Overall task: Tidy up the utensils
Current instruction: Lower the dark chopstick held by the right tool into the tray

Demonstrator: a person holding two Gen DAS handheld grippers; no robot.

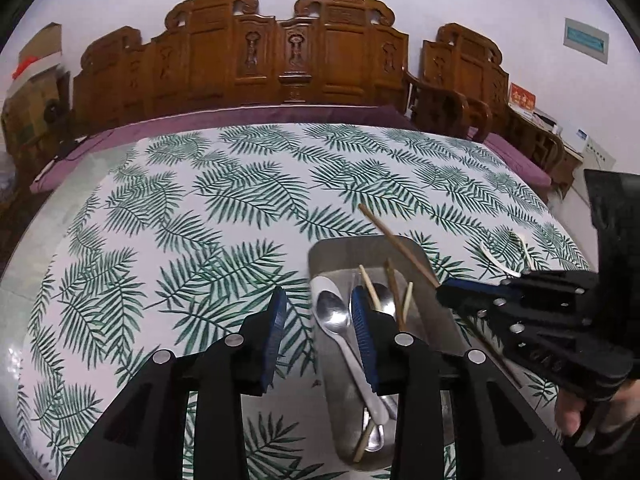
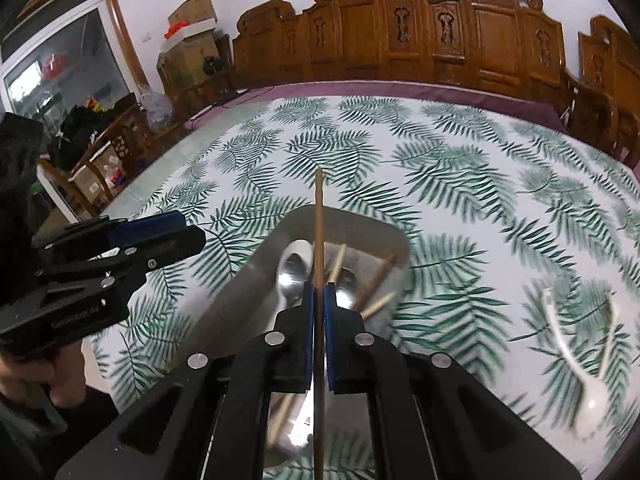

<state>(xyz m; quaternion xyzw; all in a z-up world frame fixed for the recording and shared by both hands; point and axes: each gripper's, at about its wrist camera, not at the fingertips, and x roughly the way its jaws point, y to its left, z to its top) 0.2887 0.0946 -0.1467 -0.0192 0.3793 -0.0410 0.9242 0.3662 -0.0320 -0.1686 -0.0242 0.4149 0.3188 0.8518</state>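
Observation:
A steel tray (image 1: 416,258) (image 2: 248,276) lies on the leaf-print table and holds metal spoons (image 1: 334,314) (image 2: 294,274) and several chopsticks (image 1: 394,292) (image 2: 376,278). My right gripper (image 2: 319,292) (image 1: 444,290) is shut on a brown chopstick (image 2: 318,232) (image 1: 396,242) and holds it above the tray, pointing forward. My left gripper (image 1: 318,306) (image 2: 192,226) is open and empty, its jaws straddling the tray's left edge. A white plastic spoon (image 2: 572,364) (image 1: 496,260) and a pale chopstick (image 2: 608,340) lie on the table to the right of the tray.
The table (image 1: 200,208) carries a white cloth with green leaves. Carved wooden chairs (image 1: 292,56) stand along the far side. Cardboard boxes (image 2: 188,40) and a window are at the far left in the right wrist view.

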